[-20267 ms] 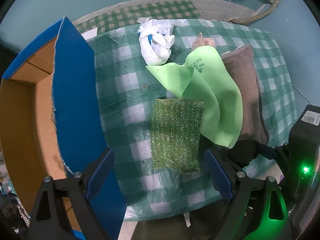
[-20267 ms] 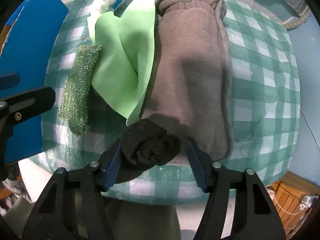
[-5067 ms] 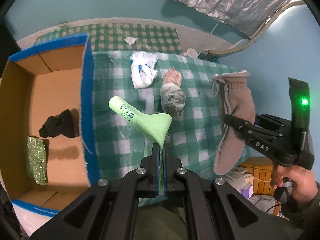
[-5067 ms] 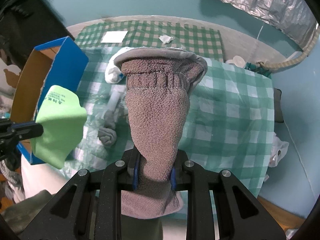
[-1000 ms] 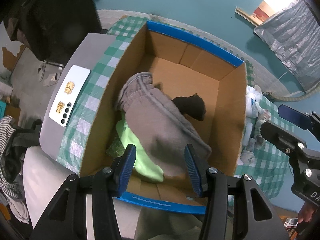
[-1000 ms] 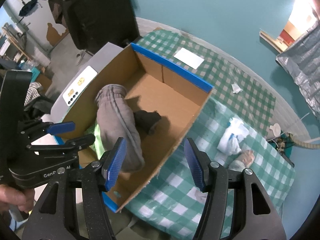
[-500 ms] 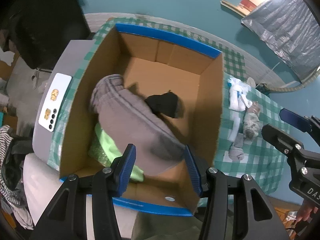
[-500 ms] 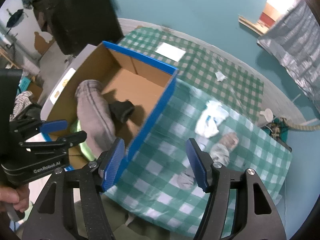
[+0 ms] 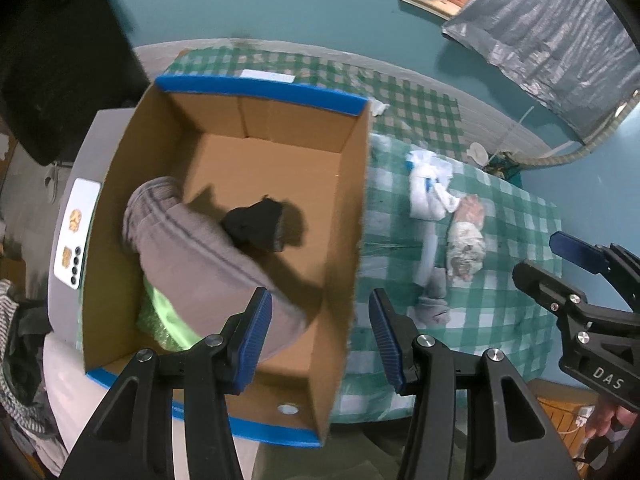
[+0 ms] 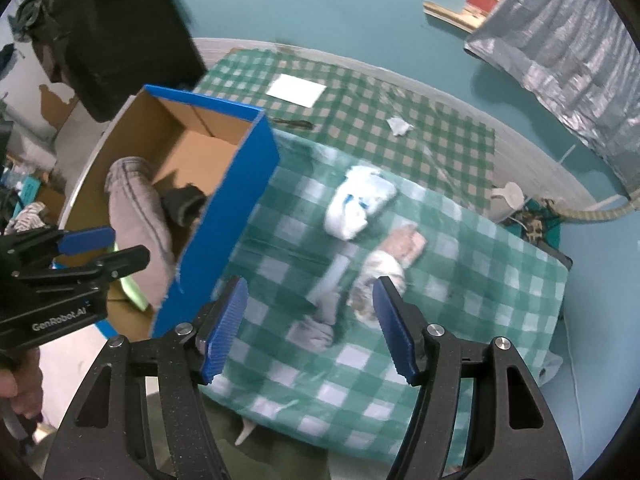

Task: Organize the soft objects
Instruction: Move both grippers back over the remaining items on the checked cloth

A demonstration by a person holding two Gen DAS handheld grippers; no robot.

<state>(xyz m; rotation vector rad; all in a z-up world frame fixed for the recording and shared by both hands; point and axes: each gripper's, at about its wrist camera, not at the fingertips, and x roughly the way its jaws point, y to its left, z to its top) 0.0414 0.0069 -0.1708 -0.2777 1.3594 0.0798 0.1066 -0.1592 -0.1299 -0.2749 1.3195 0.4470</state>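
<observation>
cardboard box [image 9: 352, 184] w/ blue edging now sits at abt 9 o'clock in my left wrist view, and both grippers have swung off it toward the checked cloth [image 10: 500, 280]. a sec ago both cams looked nearly straight down into the box; now the right cam is mostly over the cloth, w/ the box pushed out to 10 o'clock.

what's in the box: grey fleece mitten [image 9: 192, 252] lying diagonally across the floor, black rolled sock [image 9: 256, 224] touching its upper side, green cloth [image 9: 168, 316] and the glittery green scrubber [image 9: 146, 322] tucked under the mitten at the near-left corner. 5 s back the mitten hung clamped in my right tongs and the green cloth in my left, so those two drops are done.

left gripper [image 9: 320, 332]: jaws apart, nothing between the pads, hovering over the box's right wall. right gripper [image 10: 310, 328]: jaws apart w/ nothing gripped, a bit wider than a sec ago.

left on the cloth: white plastic bag bundle [image 10: 360, 200] at 12 o'clock from the right jaws, pale patterned roll [image 10: 380, 276] just right of centre, small grey sock [image 10: 316, 328] showing low between the pads from the cam's angle. right view is motion-blurred so finer detail i can't tell.

my read: four items binned, three to go. grey sock looks like the closest next pick for the right hand, and the jaws seem wide enough for it.
</observation>
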